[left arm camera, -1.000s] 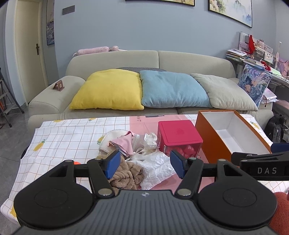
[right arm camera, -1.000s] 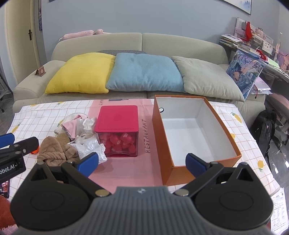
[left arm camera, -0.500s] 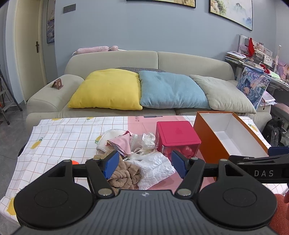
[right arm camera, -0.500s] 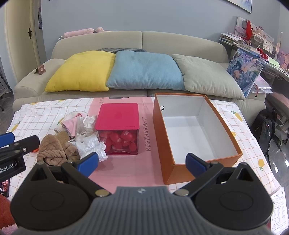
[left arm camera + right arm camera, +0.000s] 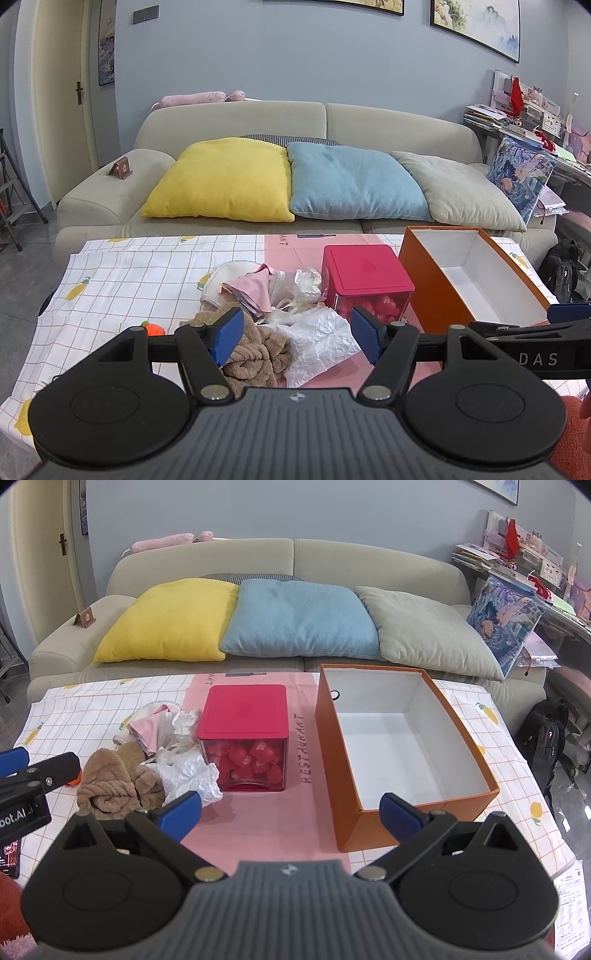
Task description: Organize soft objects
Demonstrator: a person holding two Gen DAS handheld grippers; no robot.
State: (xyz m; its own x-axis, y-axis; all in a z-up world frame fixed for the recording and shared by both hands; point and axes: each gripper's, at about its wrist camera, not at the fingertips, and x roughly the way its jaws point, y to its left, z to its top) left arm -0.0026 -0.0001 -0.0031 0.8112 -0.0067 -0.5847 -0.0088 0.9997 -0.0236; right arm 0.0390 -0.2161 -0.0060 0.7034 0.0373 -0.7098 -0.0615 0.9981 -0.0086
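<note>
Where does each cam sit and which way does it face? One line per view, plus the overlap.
Left wrist: on the left gripper, angled down over the brown towel and white plastic; own open fingers show, right gripper's arm at right edge.
Right wrist: on the right gripper, angled down between red-lidded box and empty orange box; own open fingers show, left gripper's tip at left edge.
Shared: table, soft pile, both boxes, sofa with three cushions.
</note>
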